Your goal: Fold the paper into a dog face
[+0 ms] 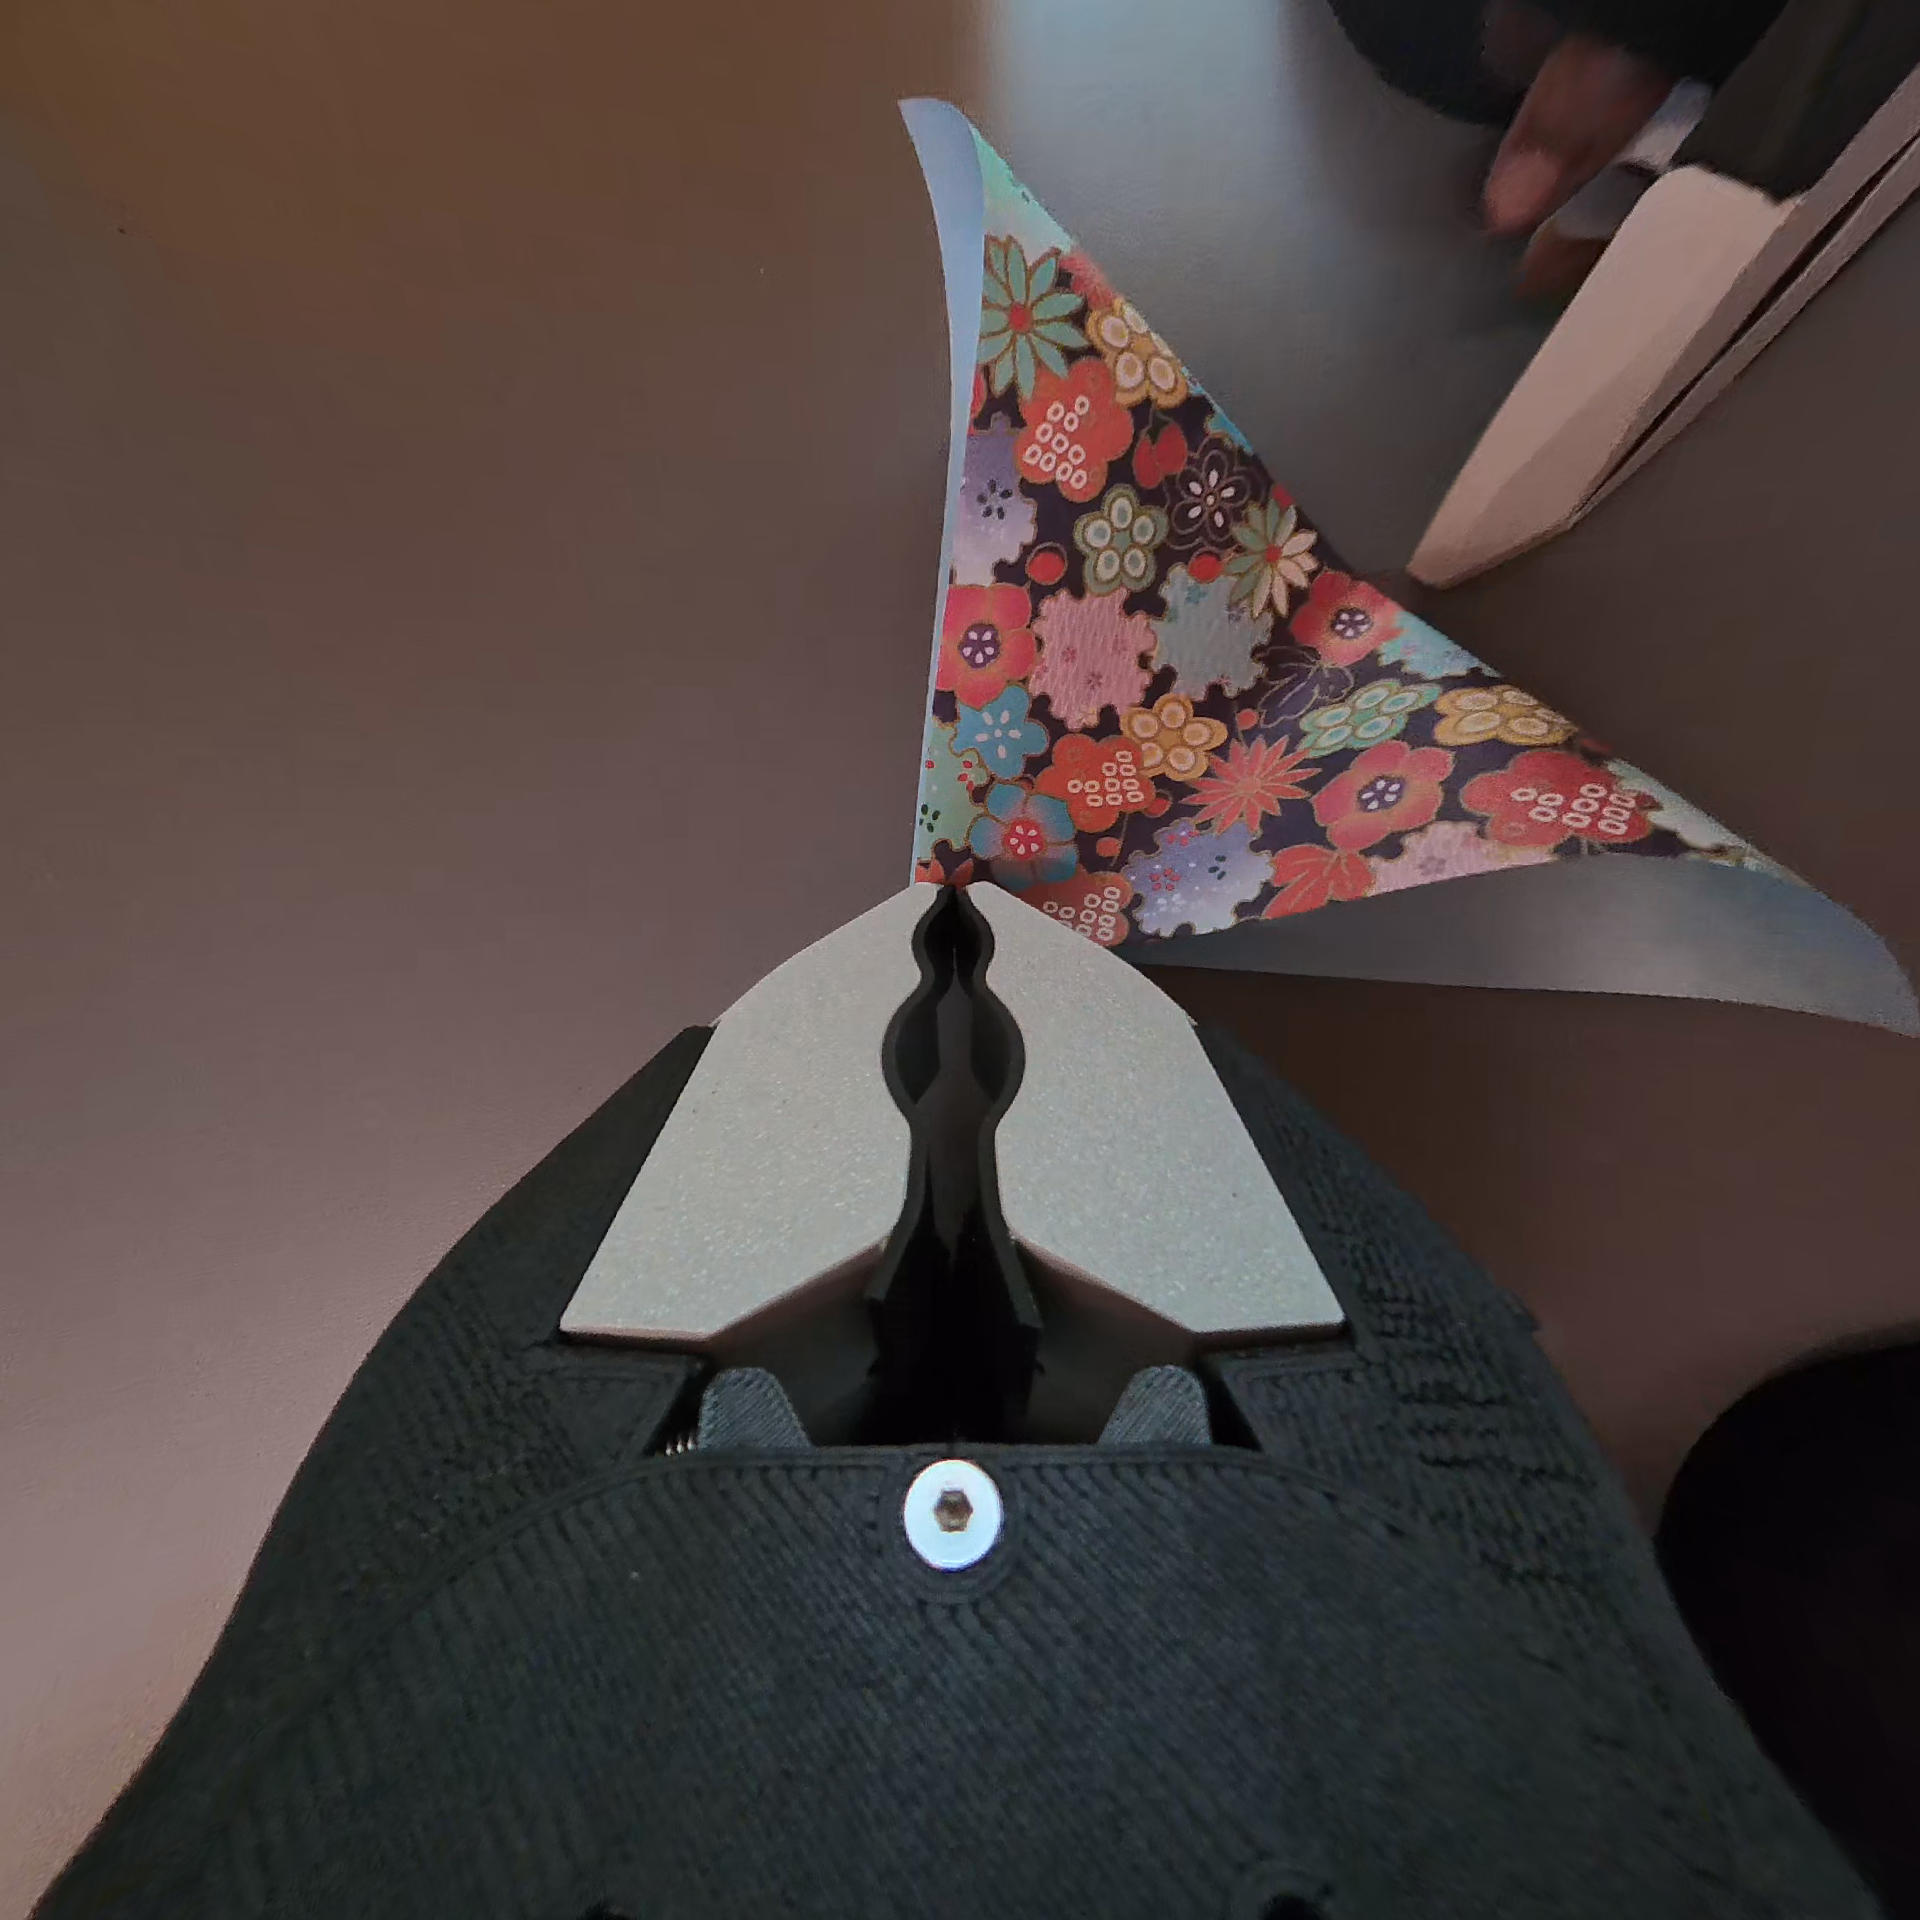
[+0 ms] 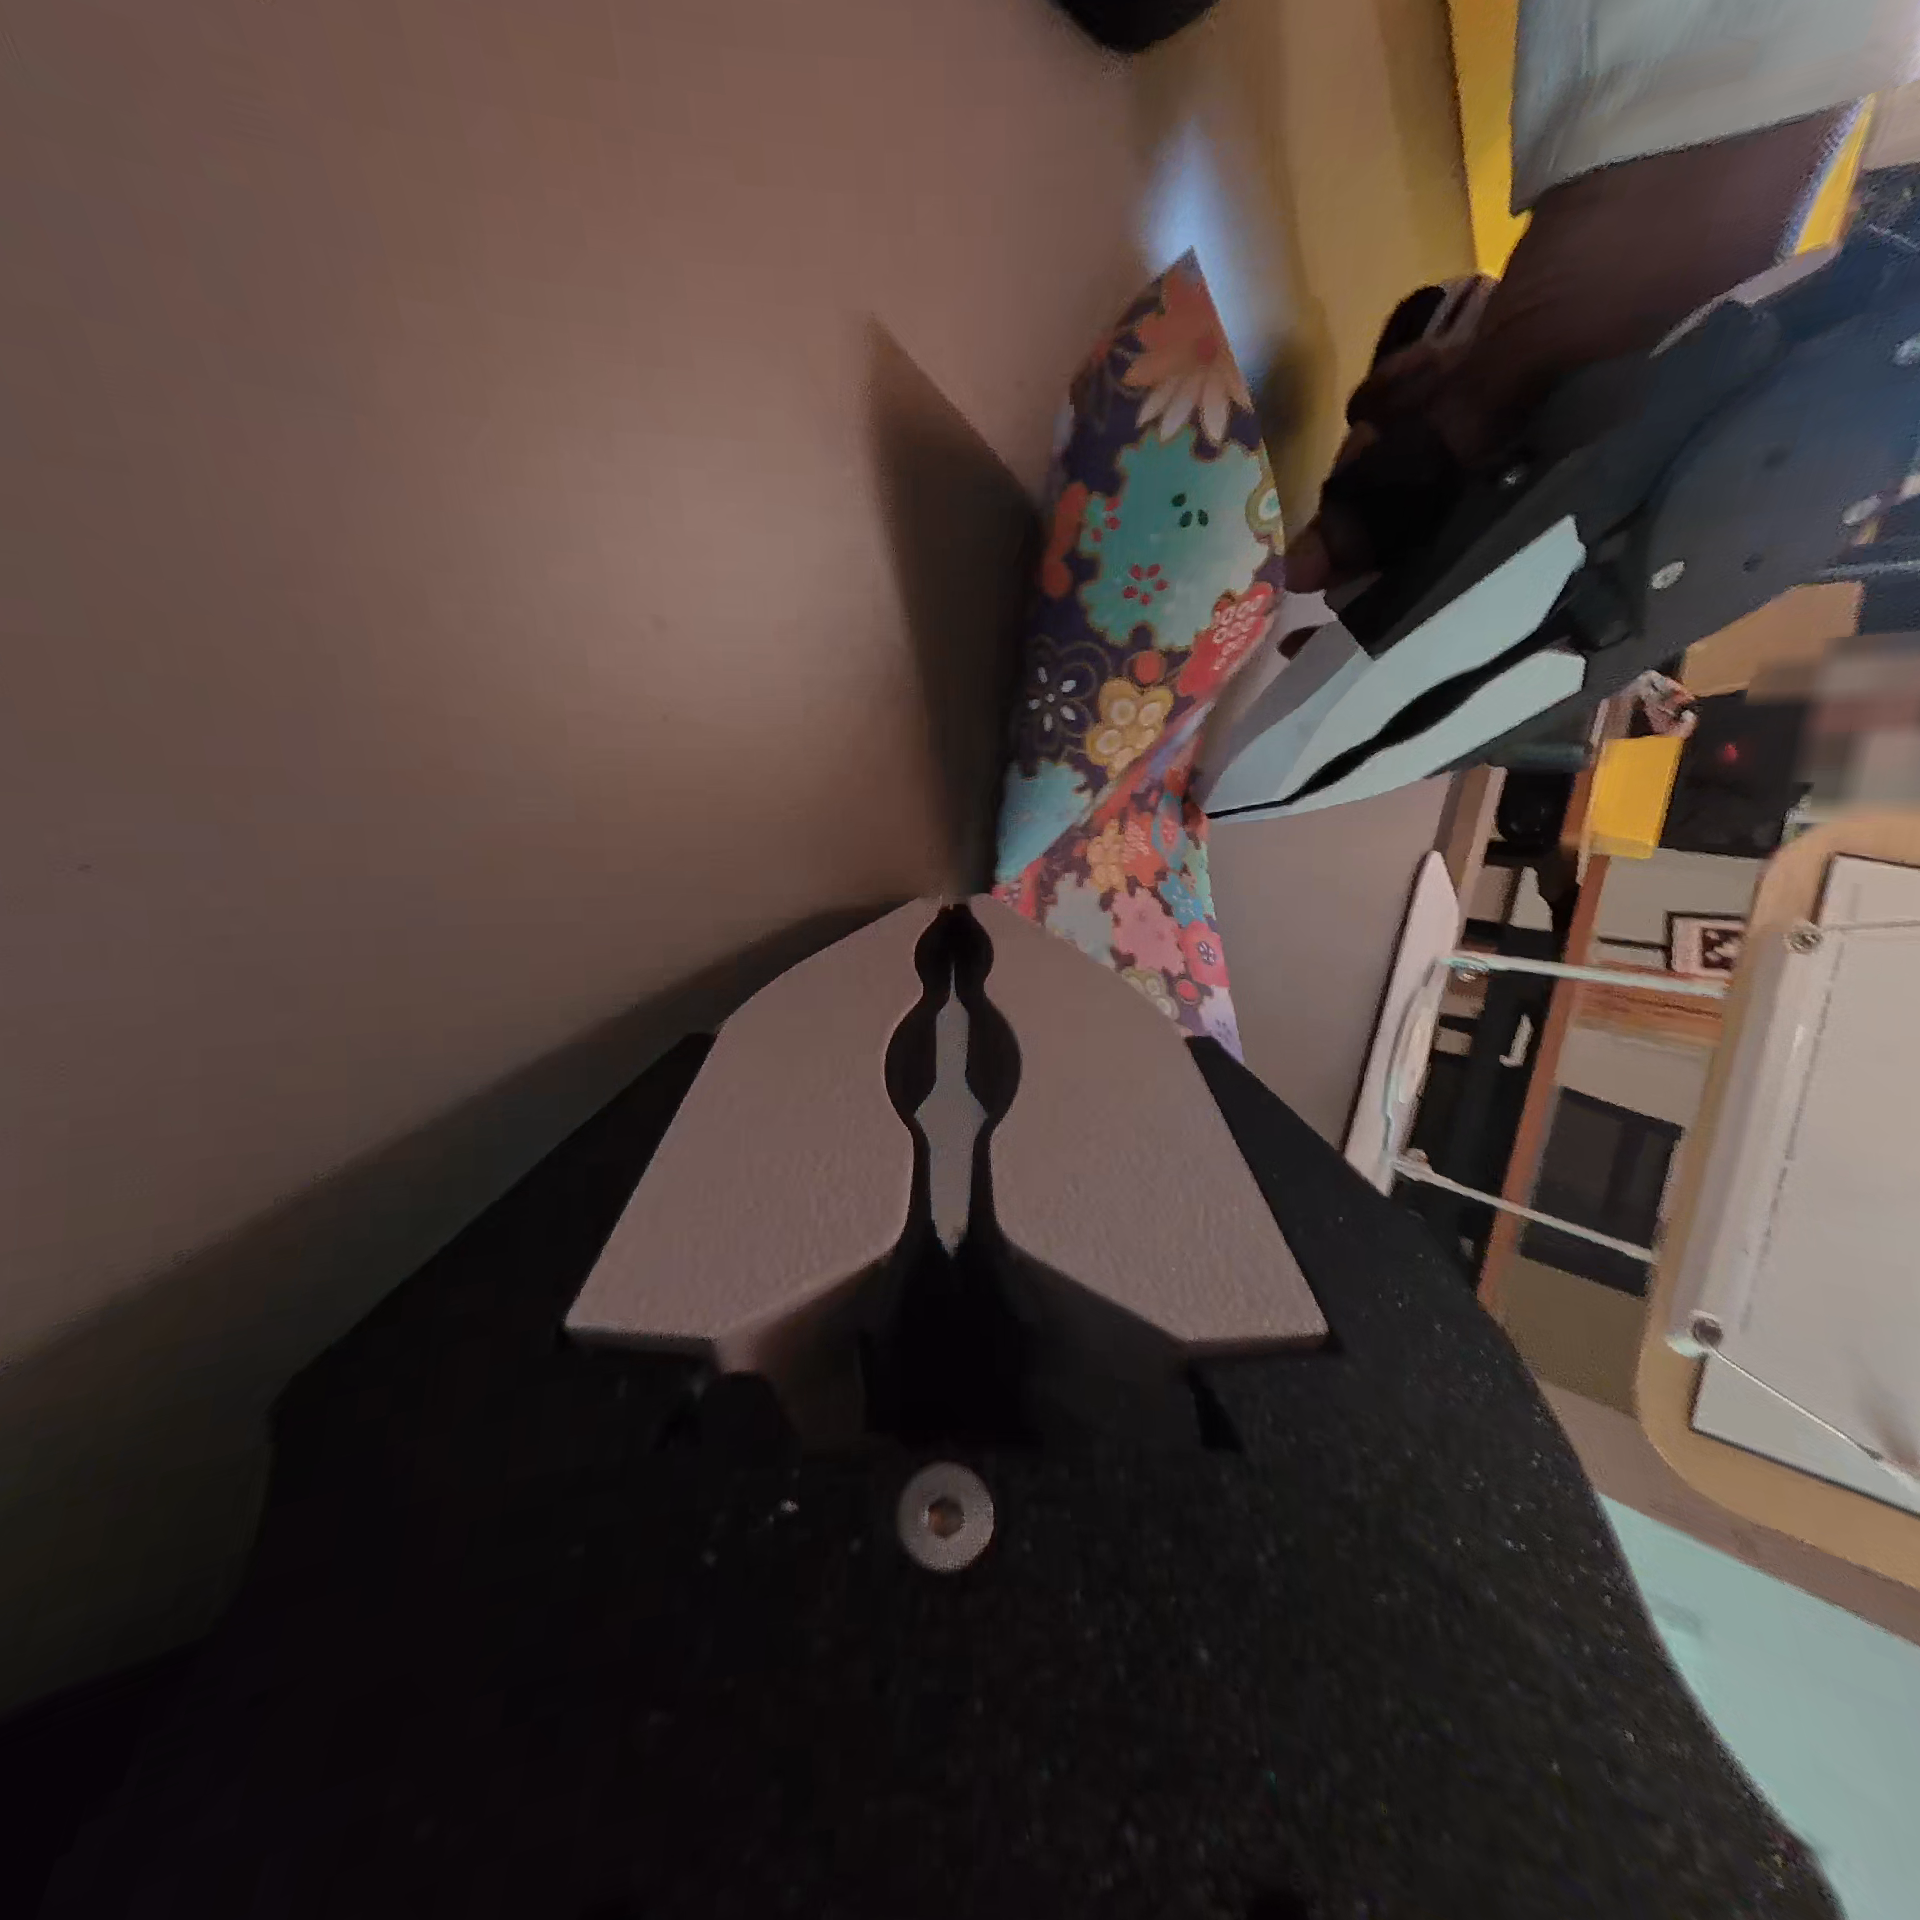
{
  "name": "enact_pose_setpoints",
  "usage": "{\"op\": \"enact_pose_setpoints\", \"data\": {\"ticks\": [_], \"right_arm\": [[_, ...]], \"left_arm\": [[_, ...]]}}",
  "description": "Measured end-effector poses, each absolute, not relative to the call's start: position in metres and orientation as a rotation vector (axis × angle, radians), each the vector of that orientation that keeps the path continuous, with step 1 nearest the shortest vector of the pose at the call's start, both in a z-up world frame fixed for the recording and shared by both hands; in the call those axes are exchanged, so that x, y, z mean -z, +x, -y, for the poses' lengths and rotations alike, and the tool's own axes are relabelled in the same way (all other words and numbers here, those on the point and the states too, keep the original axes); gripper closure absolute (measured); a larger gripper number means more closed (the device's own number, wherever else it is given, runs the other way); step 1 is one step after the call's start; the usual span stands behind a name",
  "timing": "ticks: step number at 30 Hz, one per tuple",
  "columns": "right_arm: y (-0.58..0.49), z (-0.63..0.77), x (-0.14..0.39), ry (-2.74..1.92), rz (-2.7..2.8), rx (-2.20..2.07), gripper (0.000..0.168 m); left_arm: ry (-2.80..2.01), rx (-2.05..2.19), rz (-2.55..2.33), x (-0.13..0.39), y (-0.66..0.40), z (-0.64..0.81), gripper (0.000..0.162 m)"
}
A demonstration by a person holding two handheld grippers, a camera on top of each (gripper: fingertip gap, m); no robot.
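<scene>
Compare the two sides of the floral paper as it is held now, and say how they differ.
The printed side of the paper is covered in many-coloured flowers on a dark ground; the plain side is pale grey-white with no pattern. In the left wrist view the printed side fills most of the visible sheet, while the plain side shows only along curled edges. They share one sheet, pinched at a corner by the left gripper.

Brown tabletop (image 1: 416, 520), yellow wall (image 2: 1481, 156) behind.
</scene>
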State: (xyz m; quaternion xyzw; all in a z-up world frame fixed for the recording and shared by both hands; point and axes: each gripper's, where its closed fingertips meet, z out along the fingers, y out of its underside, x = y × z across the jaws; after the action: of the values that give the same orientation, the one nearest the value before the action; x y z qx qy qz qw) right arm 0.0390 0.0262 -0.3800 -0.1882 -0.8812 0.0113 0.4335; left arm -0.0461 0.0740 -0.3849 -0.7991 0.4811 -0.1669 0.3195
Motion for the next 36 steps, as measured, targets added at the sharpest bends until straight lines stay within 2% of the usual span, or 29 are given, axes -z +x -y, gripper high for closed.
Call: {"op": "enact_pose_setpoints", "data": {"ticks": [5,10,27,29,33,36], "right_arm": [[0.029,-0.041,0.348,-0.406,2.077,-0.01,0.168],[0.014,-0.057,0.363,-0.176,2.083,0.249,0.168],[0.009,-0.033,0.378,-0.215,2.149,0.148,0.168],[0.009,-0.033,0.378,-0.236,2.135,0.135,0.168],[0.009,-0.033,0.378,-0.249,2.123,0.127,0.168],[0.01,-0.033,0.378,-0.25,2.115,0.128,0.168]], "left_arm": [[-2.095,0.416,-1.28,0.385,-0.046,-0.074,0.16],[-2.09,0.397,-1.285,0.385,-0.046,-0.074,0.16],[-2.103,0.352,-1.272,0.384,-0.05,-0.077,0.162],[-2.114,0.23,-1.262,0.373,-0.057,-0.082,0.162],[-2.006,0.337,-1.252,0.338,-0.015,-0.069,0.162],[-2.077,0.403,-1.388,0.361,0.01,-0.048,0.162]]}}
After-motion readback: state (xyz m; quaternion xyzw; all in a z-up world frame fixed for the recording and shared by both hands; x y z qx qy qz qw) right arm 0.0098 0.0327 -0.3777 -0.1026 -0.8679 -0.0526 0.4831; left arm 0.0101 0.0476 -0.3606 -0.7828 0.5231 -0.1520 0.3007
